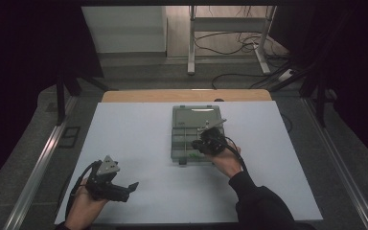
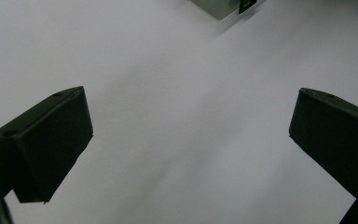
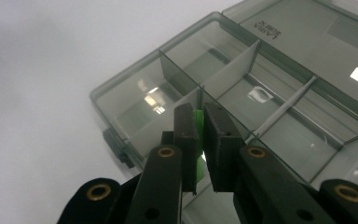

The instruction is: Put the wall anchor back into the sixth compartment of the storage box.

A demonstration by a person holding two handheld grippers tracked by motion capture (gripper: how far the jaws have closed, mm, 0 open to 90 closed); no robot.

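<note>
In the high view the right gripper (image 1: pixel 202 143) sits at the centre of the frame, over the near half of an open grey compartment box (image 1: pixel 195 115) that lies on the white table (image 1: pixel 139 143). The right hand (image 1: pixel 226 160) holds it from just below and to the right, the dark sleeve (image 1: pixel 258 203) running down to the bottom edge of the frame, so the forearm slants up and leftward toward the box. A black cable loops from the gripper past the hand.

In the right gripper view the jaws rise from the bottom centre, drawn almost together, and a small green piece (image 3: pixel 198 133) is pinched between their pads. The piece hangs over the clear, divided tray of the compartment box (image 3: pixel 135 102), close to where two partition walls meet; whether it touches the tray floor cannot be told. The lid, with a printed label, lies back in the upper right of that frame.

The left gripper (image 1: pixel 124 191) shows in the lower left of the high view, held low above the table by the left hand (image 1: pixel 84 206), its grey three-cornered plate on top and its jaws pointing right. In the left gripper view its jaws stand wide apart over the bare table (image 2: pixel 177 116), nothing between them, with a corner of the box (image 2: pixel 219 7) at the top edge.
</note>
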